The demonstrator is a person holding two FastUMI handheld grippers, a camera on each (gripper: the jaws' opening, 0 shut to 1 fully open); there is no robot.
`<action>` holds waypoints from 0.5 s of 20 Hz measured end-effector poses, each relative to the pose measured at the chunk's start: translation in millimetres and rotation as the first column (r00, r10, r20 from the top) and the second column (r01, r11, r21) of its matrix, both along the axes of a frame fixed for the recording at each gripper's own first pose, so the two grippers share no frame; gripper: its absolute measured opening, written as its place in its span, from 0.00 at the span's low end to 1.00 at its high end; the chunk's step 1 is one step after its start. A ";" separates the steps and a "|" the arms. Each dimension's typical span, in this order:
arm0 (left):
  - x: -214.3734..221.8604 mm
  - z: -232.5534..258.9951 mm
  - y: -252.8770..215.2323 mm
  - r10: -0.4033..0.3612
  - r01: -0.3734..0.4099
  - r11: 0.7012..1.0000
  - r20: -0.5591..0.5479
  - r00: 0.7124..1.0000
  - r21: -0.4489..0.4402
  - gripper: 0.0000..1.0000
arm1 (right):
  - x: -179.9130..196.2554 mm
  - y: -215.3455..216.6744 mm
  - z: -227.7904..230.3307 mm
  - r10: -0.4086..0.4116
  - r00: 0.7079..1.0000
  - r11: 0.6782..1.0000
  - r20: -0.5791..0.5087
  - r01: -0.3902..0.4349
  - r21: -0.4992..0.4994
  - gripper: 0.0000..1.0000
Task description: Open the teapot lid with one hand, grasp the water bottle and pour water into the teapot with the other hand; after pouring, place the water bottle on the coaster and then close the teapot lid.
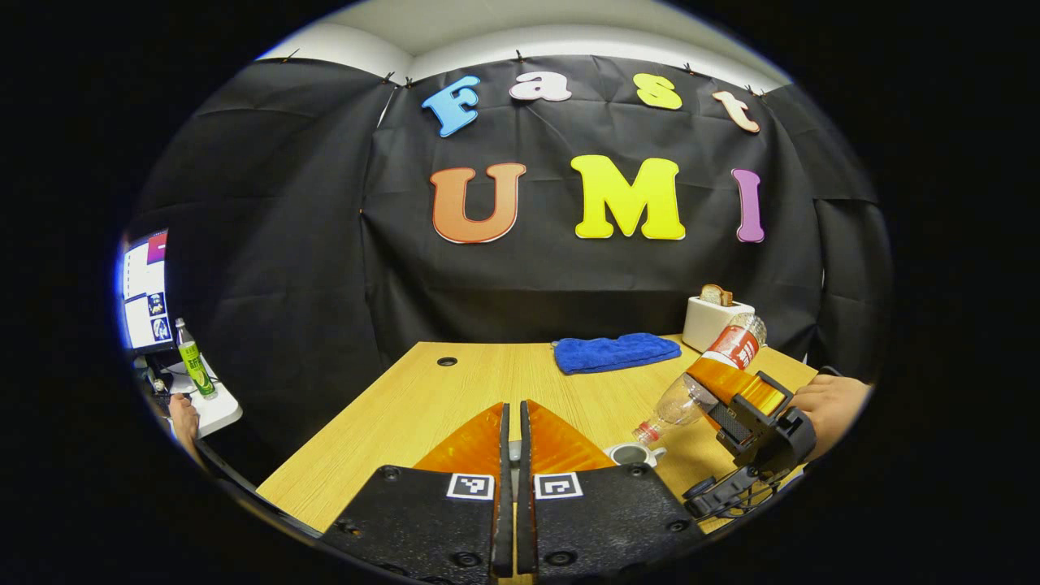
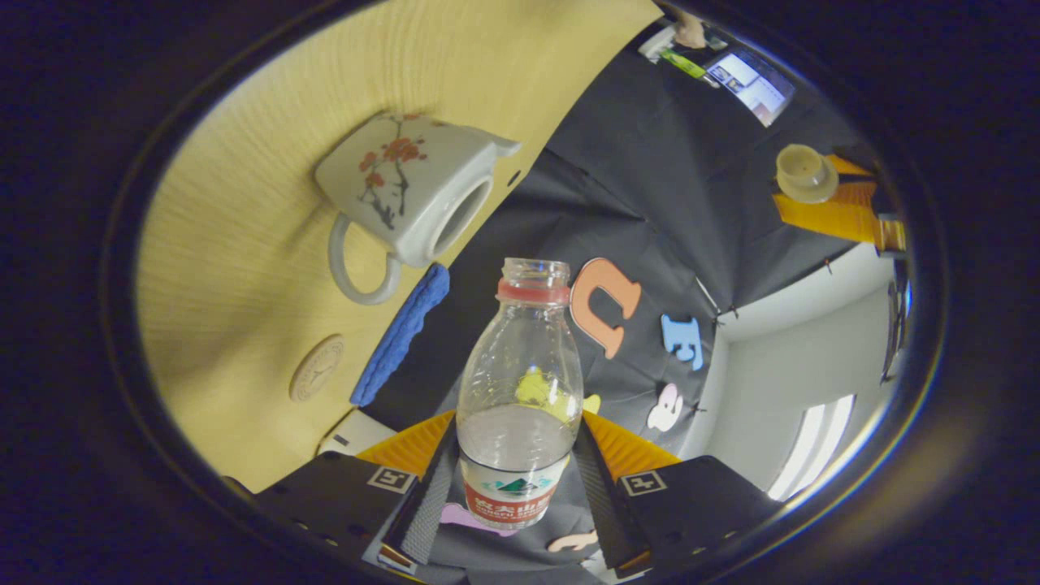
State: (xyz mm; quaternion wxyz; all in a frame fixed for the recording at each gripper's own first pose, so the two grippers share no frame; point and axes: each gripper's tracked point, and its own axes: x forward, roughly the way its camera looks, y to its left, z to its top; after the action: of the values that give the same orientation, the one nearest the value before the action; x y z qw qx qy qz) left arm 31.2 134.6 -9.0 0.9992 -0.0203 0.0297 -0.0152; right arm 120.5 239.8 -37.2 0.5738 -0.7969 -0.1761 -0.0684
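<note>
My right gripper [image 2: 518, 424] is shut on a clear water bottle [image 2: 520, 382] with a red label and no cap. In the left gripper view the bottle [image 1: 708, 370] tilts mouth-down, its neck just above the open teapot [image 1: 628, 453]. The teapot [image 2: 410, 187] is white with a red blossom pattern and a loop handle; its top is uncovered. Some water remains in the bottle's lower part. My left gripper [image 1: 510, 410] stands nearly closed to the left of the pot; in the right gripper view it [image 2: 814, 185] holds the pale teapot lid [image 2: 803, 171] up in the air. A round coaster [image 2: 317, 367] lies on the table beyond the pot.
A folded blue towel [image 1: 615, 352] lies at the back of the wooden table [image 1: 390, 414], with a white toaster [image 1: 715, 321] holding a bread slice to its right. A cable hole [image 1: 446, 361] sits near the table's back left. A side table with a green bottle [image 1: 195, 367] and a monitor [image 1: 146, 288] stands far left.
</note>
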 end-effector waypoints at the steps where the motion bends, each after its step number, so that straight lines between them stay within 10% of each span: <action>1: 0.1 -0.9 0.3 0.001 -0.001 1.000 -0.001 1.000 -0.003 0.04 | 1.7 -3.2 -4.9 -0.003 1.000 0.999 -0.026 0.004 0.034 0.76; 10: 1.2 -2.6 -1.4 -0.001 0.001 1.000 -0.010 1.000 -0.002 0.04 | 14.3 -42.9 -20.9 0.045 0.980 0.889 -0.192 0.048 0.455 0.79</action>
State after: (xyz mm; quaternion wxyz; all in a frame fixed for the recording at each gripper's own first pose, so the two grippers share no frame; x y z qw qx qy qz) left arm 32.4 133.2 -11.7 0.9991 -0.0215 0.0345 -0.0156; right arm 134.8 196.9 -58.1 0.7597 -0.6424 -0.0967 -0.0294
